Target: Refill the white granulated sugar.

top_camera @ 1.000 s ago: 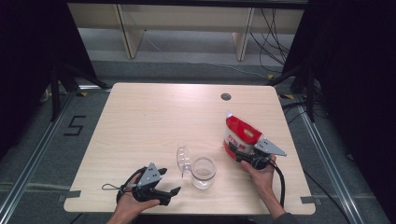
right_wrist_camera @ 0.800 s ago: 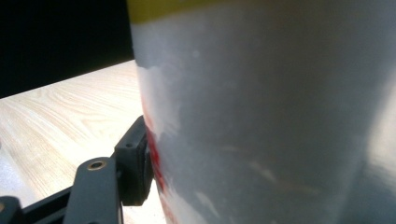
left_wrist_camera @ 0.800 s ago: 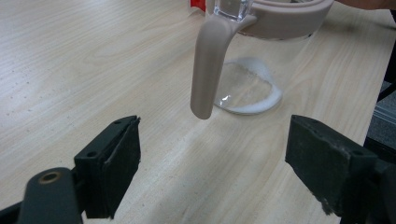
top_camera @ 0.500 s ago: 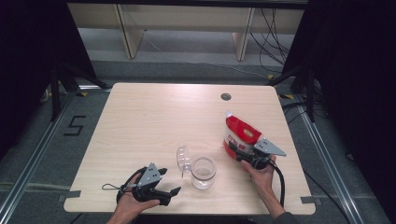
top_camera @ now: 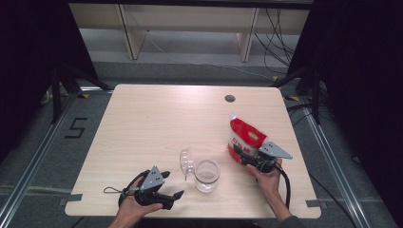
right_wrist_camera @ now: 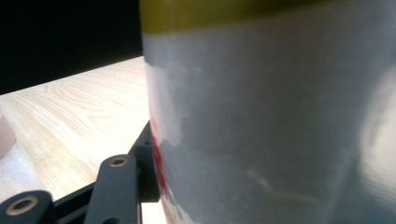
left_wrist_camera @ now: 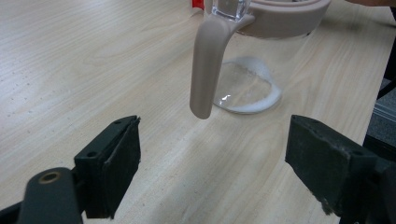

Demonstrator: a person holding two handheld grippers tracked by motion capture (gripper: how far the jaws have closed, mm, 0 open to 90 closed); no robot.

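Near the table's (top_camera: pixel 142 123) right front edge, the right gripper (top_camera: pixel 249 159) is clamped on a red-and-white pouch (top_camera: pixel 243 137), which stands upright with a small white spout on top; up close its side is white with a yellow band; beside it sits a clear jar (top_camera: pixel 207 175) with its hinged lid open; the left gripper (top_camera: pixel 172 187) rests with jaws spread wide, holding nothing.

no visible change, both grippers, red bag (top_camera: pixel 244 137), glass jug (top_camera: pixel 206 175) unmoved
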